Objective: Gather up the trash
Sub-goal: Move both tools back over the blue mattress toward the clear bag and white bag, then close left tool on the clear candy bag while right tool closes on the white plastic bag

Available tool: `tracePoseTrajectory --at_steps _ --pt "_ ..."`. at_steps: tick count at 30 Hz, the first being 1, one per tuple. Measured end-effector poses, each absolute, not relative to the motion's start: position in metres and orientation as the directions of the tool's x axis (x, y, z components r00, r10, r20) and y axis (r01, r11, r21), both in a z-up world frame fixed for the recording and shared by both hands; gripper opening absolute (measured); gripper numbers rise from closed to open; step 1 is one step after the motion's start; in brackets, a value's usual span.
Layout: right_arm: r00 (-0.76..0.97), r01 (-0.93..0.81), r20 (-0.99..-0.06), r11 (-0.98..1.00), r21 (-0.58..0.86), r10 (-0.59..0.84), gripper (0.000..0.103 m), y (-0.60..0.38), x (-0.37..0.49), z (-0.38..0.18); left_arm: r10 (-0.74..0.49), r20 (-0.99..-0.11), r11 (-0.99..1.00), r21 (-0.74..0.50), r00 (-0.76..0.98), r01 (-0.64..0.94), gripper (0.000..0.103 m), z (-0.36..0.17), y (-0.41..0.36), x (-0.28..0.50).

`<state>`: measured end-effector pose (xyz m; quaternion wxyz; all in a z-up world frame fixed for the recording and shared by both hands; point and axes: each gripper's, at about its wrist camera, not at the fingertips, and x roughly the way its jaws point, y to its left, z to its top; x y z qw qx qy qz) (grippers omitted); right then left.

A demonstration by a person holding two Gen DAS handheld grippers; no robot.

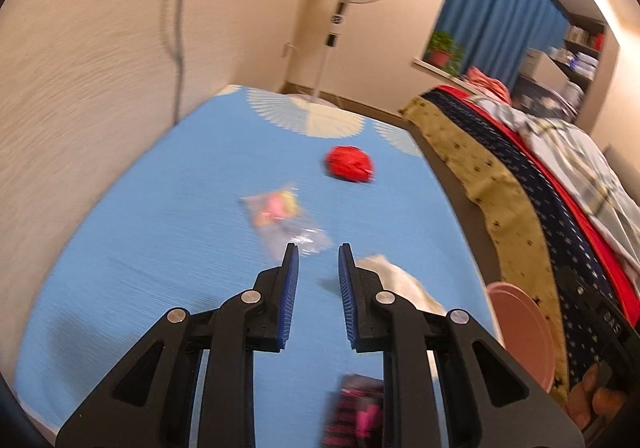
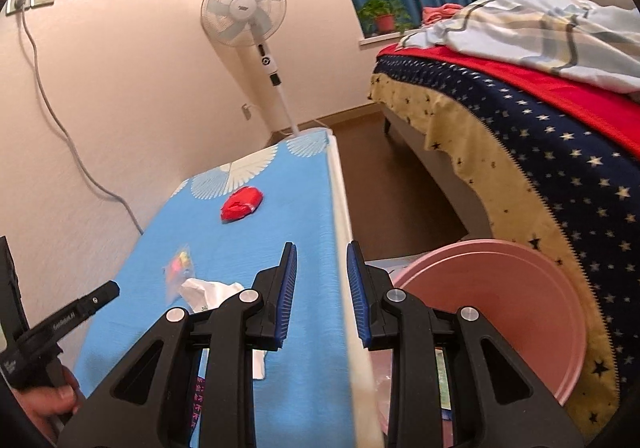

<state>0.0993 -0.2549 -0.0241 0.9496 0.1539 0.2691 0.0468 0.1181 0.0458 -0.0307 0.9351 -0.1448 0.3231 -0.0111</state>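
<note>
Left gripper (image 1: 318,254) seen parted and empty at lower centre, right gripper (image 2: 322,254) likewise, red crumpled wrapper (image 1: 349,163) upper centre on blue surface (image 1: 160,248), pink bin (image 2: 500,308) lower right.

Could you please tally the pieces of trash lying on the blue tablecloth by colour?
Red crumpled wrapper: 1
Clear packet with coloured bits: 1
White crumpled paper: 1
Black-and-pink wrapper: 1
Total: 4
</note>
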Motion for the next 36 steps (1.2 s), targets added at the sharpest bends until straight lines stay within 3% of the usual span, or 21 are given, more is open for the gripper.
tracePoseTrajectory --at_steps 6,18,22,28,32,34,36 --pt "0.835 -0.053 -0.507 0.948 0.312 0.214 0.028 -0.238 0.117 -0.032 -0.090 -0.626 0.950 -0.287 0.775 -0.121 0.020 -0.047 0.060 0.134" --pt "0.696 -0.172 -0.640 0.941 0.290 0.325 0.028 -0.193 0.147 -0.075 -0.069 -0.674 0.954 -0.260 0.736 -0.149 0.020 -0.076 0.062 0.161" --pt "0.653 -0.192 -0.679 0.941 0.279 0.335 0.034 -0.181 0.154 -0.087 -0.059 -0.682 0.957 -0.245 0.729 -0.153 0.023 -0.080 0.064 0.169" --pt "0.592 -0.228 -0.730 0.940 0.255 0.341 0.033 -0.164 0.161 -0.101 -0.051 -0.698 0.962 -0.227 0.714 -0.154 0.027 -0.086 0.065 0.184" --pt "0.587 -0.236 -0.742 0.945 0.227 0.325 0.023 -0.159 0.164 -0.101 -0.058 -0.709 0.962 -0.229 0.703 -0.152 0.034 -0.089 0.063 0.194" --pt "0.591 -0.239 -0.739 0.945 0.222 0.323 0.011 -0.159 0.164 -0.100 -0.058 -0.715 0.963 -0.224 0.697 -0.150 0.043 -0.090 0.059 0.199" --pt "0.597 -0.243 -0.734 0.945 0.218 0.323 0.009 -0.159 0.165 -0.099 -0.061 -0.721 0.964 -0.222 0.690 -0.147 0.047 -0.092 0.056 0.204"
